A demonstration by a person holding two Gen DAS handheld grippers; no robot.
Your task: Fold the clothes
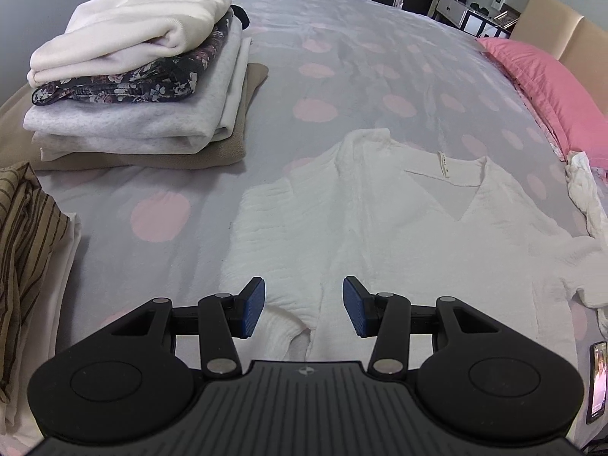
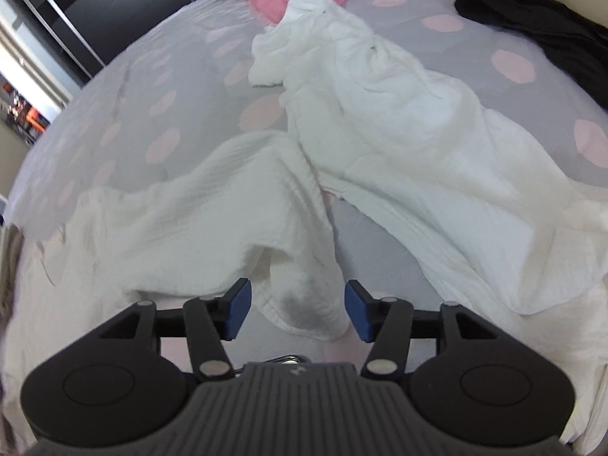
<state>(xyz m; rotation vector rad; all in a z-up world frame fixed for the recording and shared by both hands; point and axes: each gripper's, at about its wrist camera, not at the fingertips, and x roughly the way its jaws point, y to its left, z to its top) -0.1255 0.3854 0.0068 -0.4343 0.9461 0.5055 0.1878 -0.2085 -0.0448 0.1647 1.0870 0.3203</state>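
A white textured V-neck top (image 1: 418,220) lies flat on the grey bedspread with pink dots (image 1: 342,87), its left sleeve folded in over the body. My left gripper (image 1: 304,306) hovers above the top's lower part, open, blue pads apart and holding nothing. In the right wrist view the same white top (image 2: 399,133) lies rumpled, one sleeve (image 2: 228,197) running toward the camera. The sleeve's cuff (image 2: 304,315) lies between the fingers of my right gripper (image 2: 298,309), which is open; the pads do not press on the cloth.
A pile of folded clothes (image 1: 144,87) stands at the far left of the bed. A brown striped garment (image 1: 26,258) lies at the left edge. Pink pillows (image 1: 543,87) line the right side, a black garment (image 2: 539,22) lies beyond, and a phone (image 1: 598,380) rests near the front right.
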